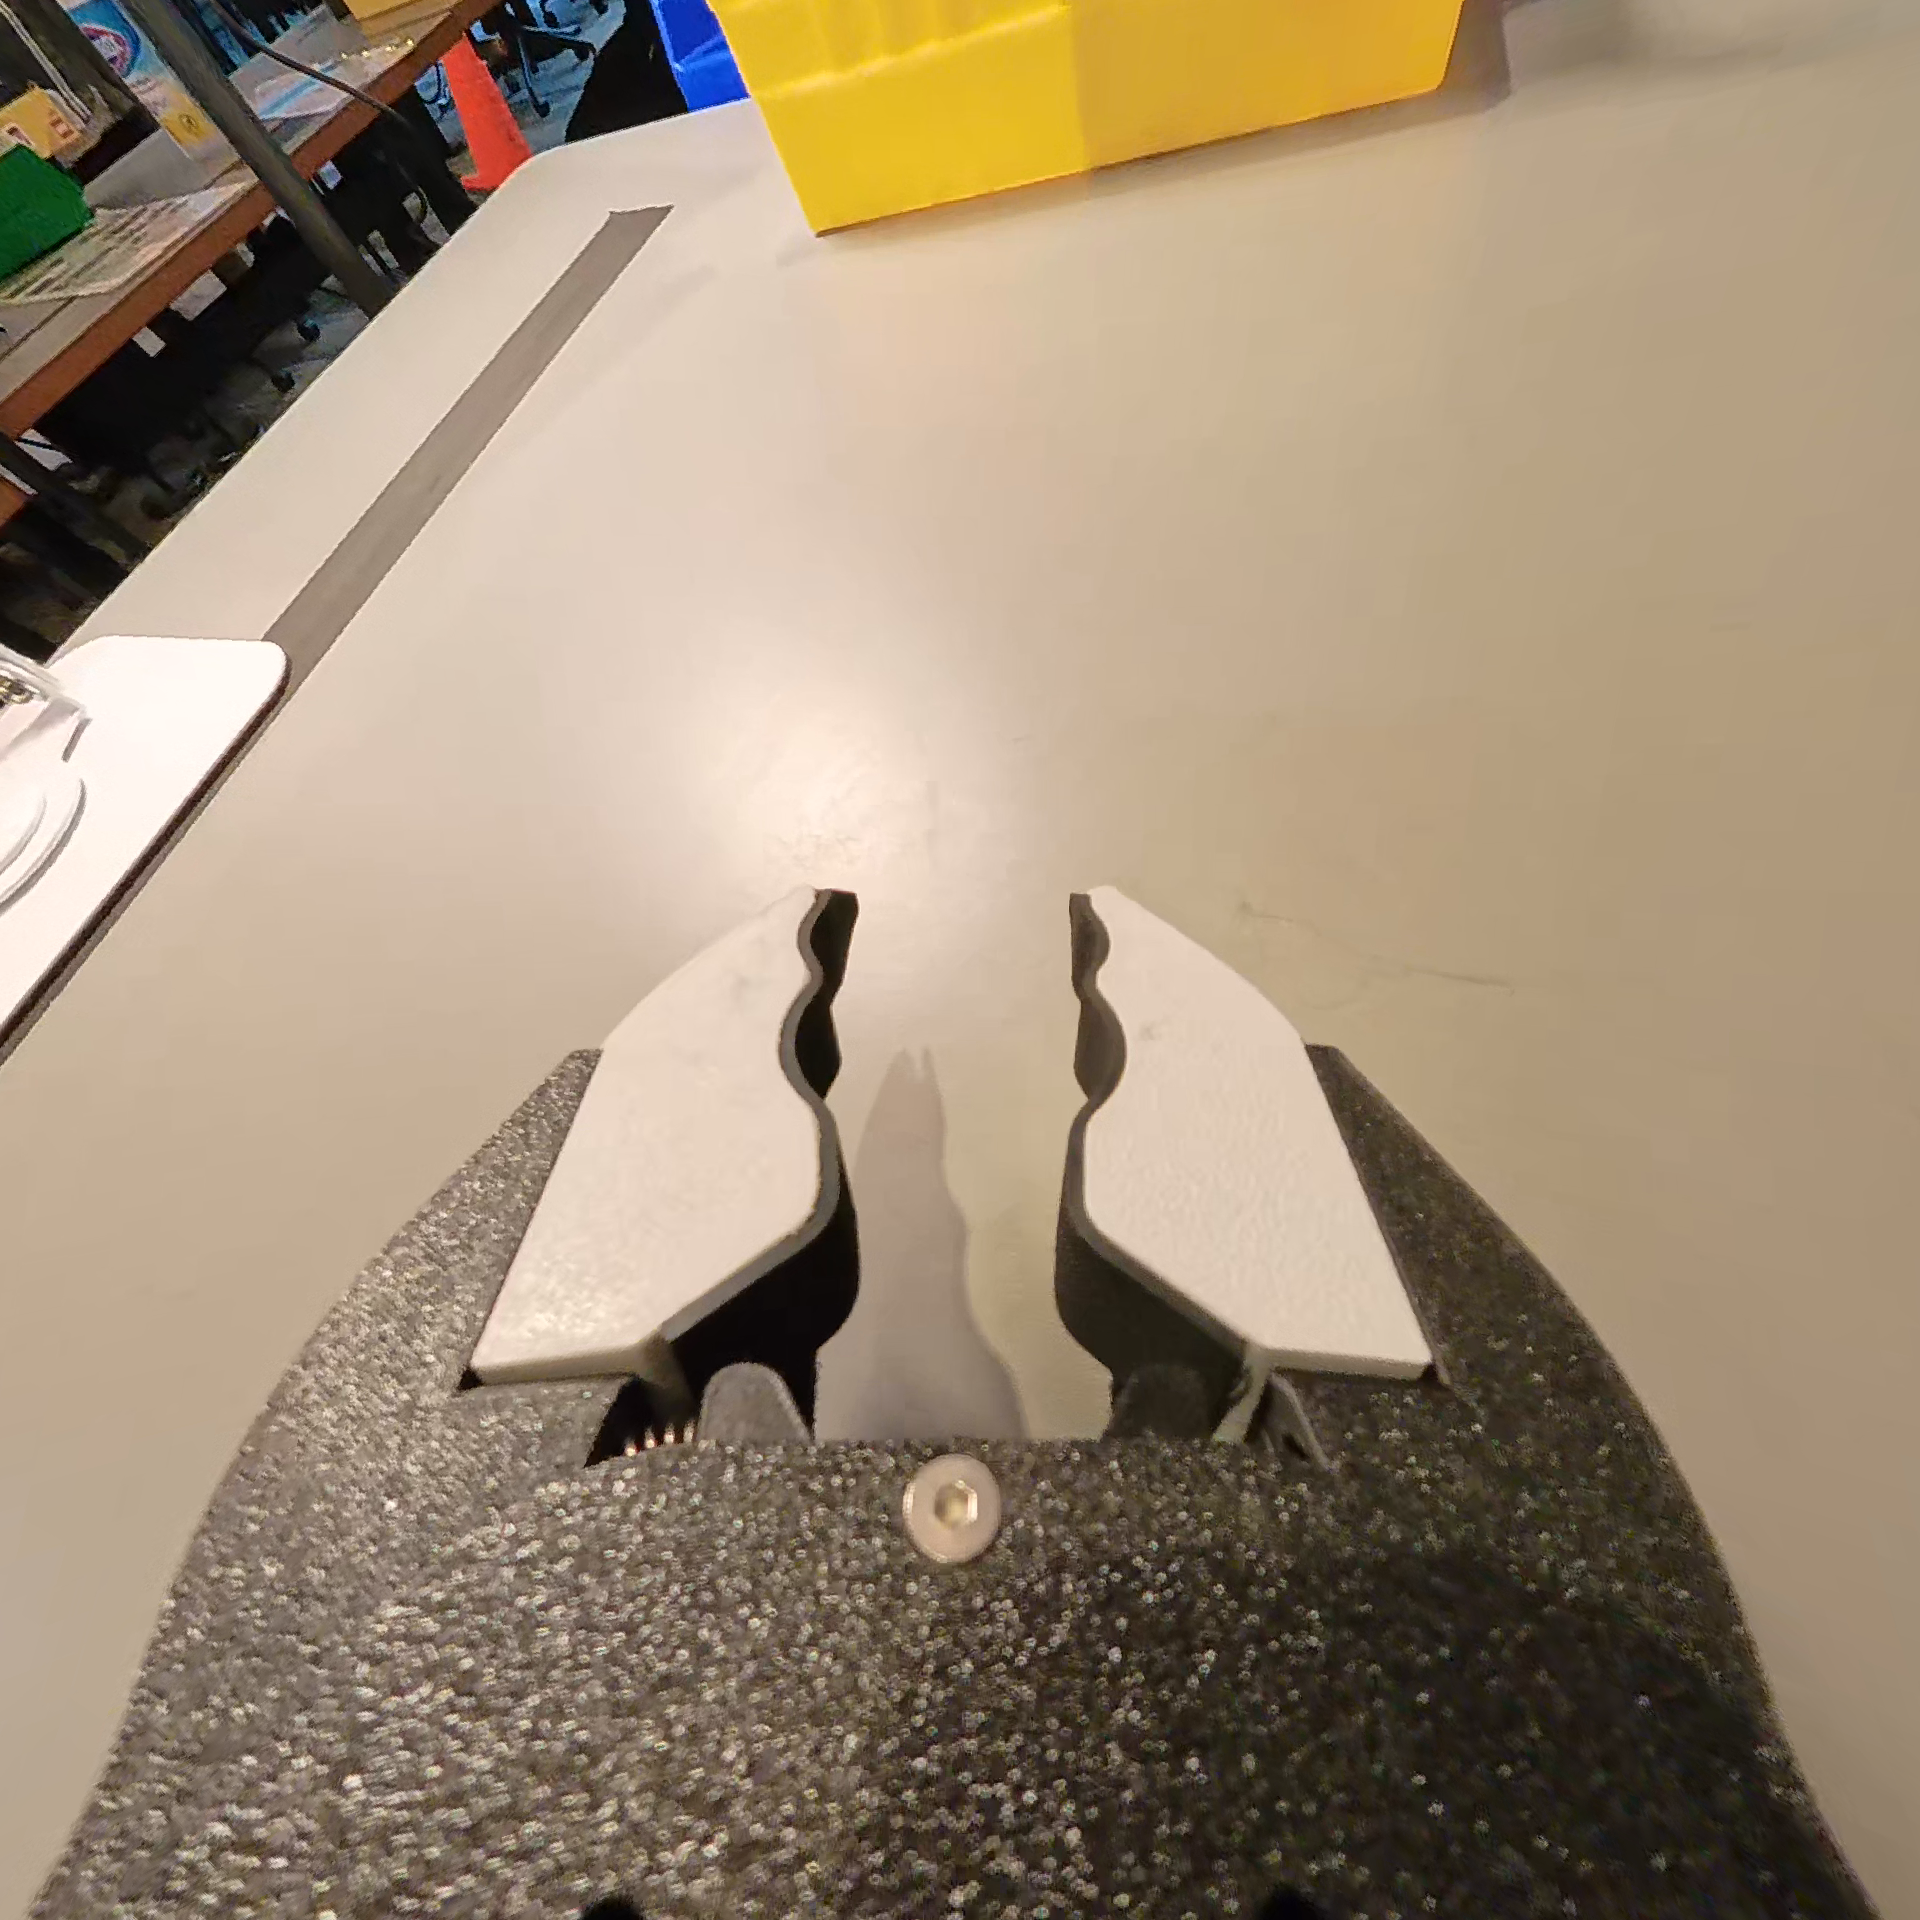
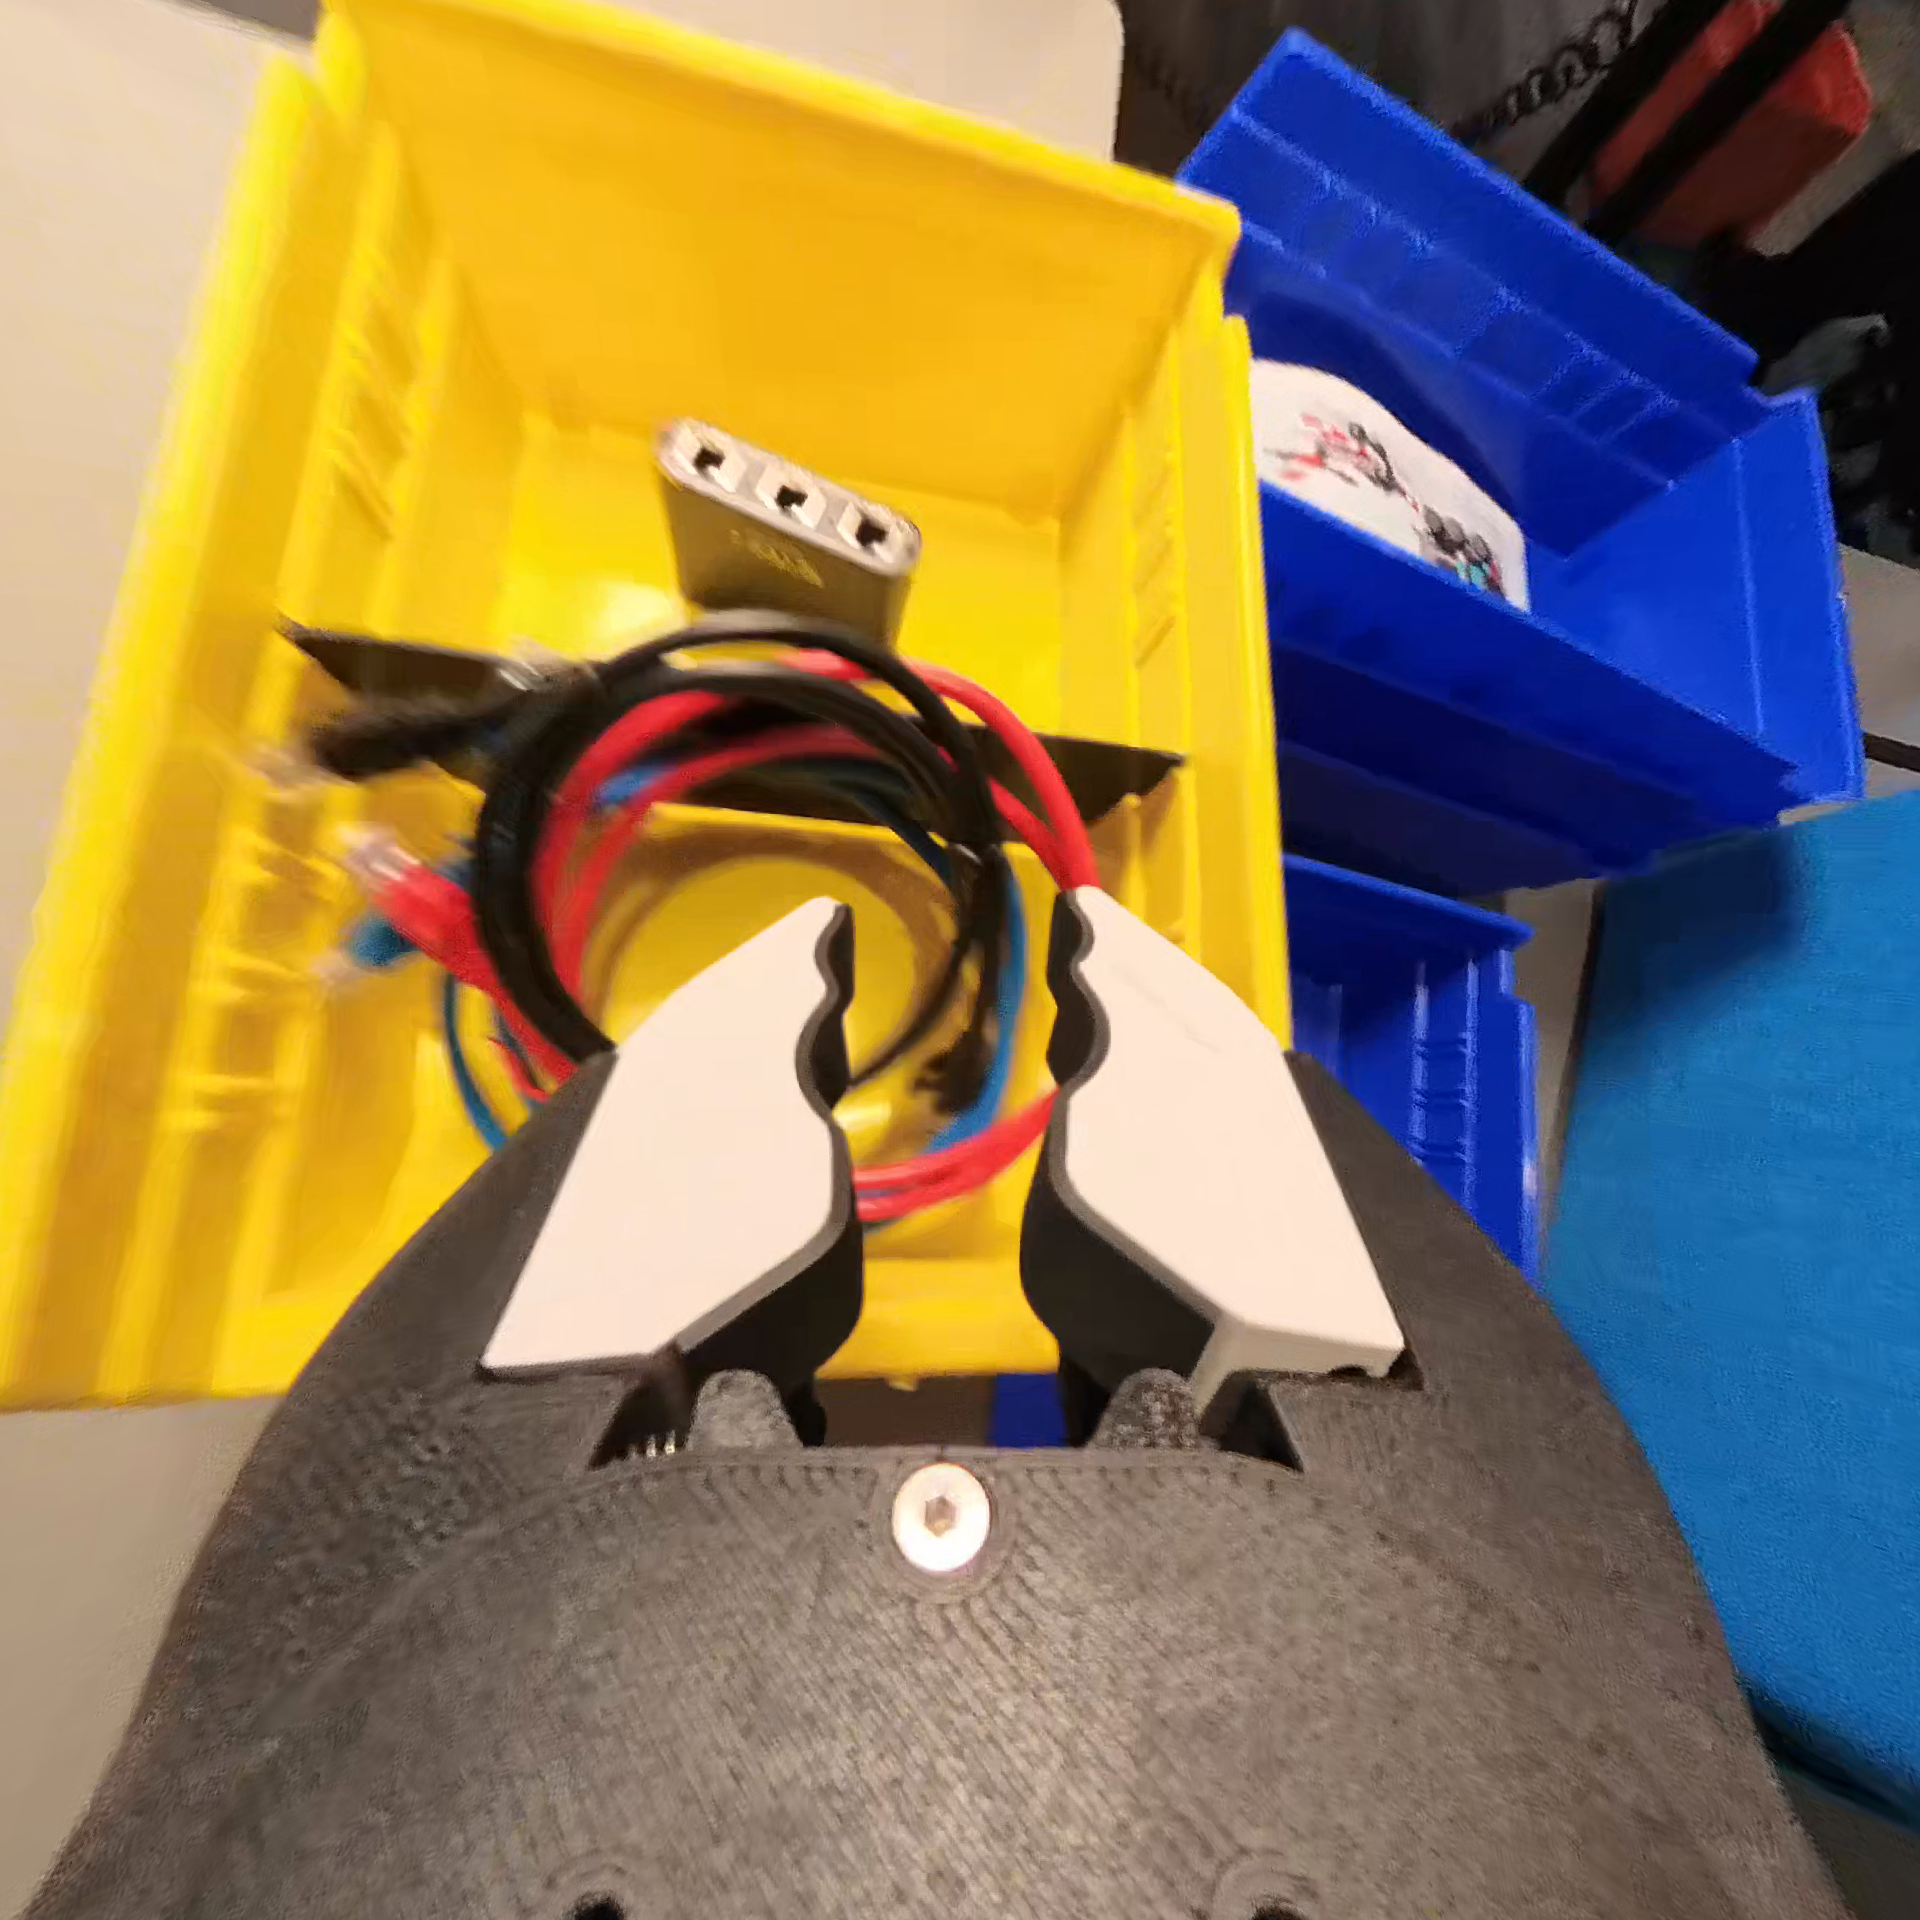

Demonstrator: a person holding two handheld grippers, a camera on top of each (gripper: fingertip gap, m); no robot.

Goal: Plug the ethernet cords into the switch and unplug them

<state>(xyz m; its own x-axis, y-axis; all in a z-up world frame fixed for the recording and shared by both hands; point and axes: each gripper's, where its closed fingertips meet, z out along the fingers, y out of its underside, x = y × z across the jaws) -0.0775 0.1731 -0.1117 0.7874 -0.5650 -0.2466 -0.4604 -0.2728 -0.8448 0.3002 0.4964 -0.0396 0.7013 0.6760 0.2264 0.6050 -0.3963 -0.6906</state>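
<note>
yellow bin [image 2: 727, 312] holds switch [image 2: 790, 530], cords [image 2: 727, 748].

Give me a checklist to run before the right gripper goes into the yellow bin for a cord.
1. Right gripper open and empty: ok, there is a gap between its fingers and nothing in it.
2. Left gripper free: ok, open over the bare table.
3. Cords reachable: ok, the red, blue and black coil lies in the yellow bin right under the fingers.
4. One cord separated: not ok, they are tangled together.
5. Switch ports clear: ok, three show with nothing plugged in.
6. Plug ends located: cannot tell exactly, that side is blurred.
</note>
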